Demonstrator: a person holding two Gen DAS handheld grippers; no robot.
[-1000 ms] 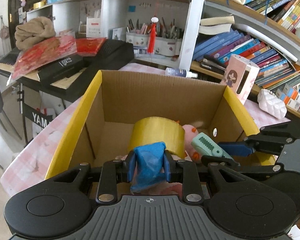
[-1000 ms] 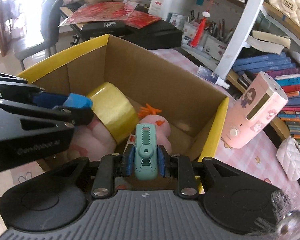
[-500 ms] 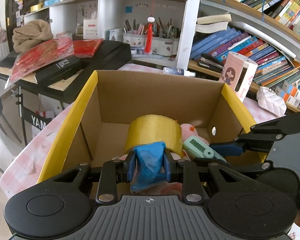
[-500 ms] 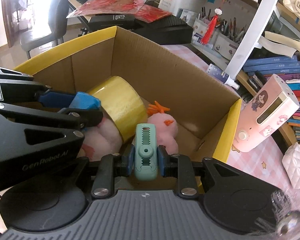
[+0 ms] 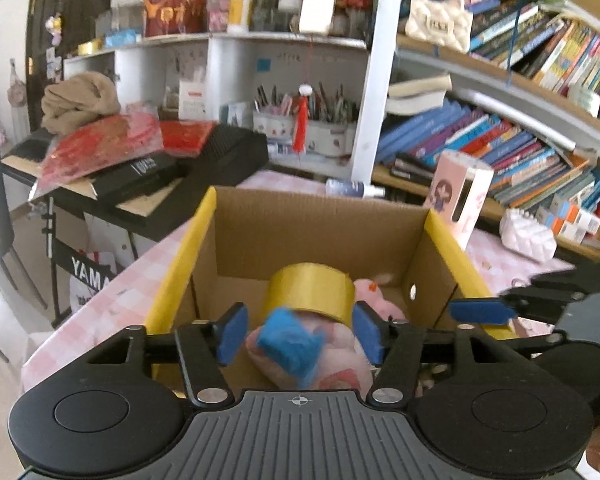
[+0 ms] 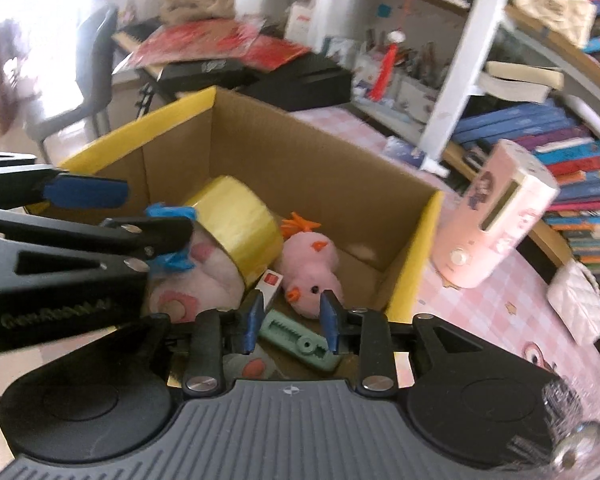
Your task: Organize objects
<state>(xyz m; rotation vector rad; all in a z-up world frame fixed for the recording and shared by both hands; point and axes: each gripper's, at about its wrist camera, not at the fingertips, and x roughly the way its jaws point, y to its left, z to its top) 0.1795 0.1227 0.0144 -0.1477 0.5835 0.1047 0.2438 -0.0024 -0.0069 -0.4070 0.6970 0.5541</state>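
Two things: a pink plush toy with a blue tuft (image 5: 290, 340) and a mint-green toothed clip (image 6: 298, 340) both lay inside the open cardboard box (image 6: 300, 168).
Plush toy: it rested low in the box at about 6 o'clock in the left wrist view, against a yellow tape roll (image 5: 310, 290). It looked soft, light and squashy; a pinch on the blue tuft or a fold of the body would likely hold without slipping.
Green clip: it lay flat on the box floor at 6 o'clock in the right wrist view, slanted, just below a pink chick toy (image 6: 310, 270). It looked like rigid, light plastic, smooth on its flanks; gripping across its narrow sides seems the surest hold.
Left gripper (image 5: 298, 334): released, its jaws had just been opening; the blue pads stood clear on either side of the plush, with the toy in between but not pressed.
Right gripper (image 6: 288, 320): released, its jaws had just been opening; the clip lay beyond the pads, apparently touching neither.
Box: brown inside with yellow flap edges, standing on a pink checked tablecloth (image 6: 492, 312).
Surroundings: a pink cartoon-printed device (image 6: 496, 220) stood beside the box at 3 o'clock; bookshelves (image 5: 520, 152) filled the background at 2 o'clock.
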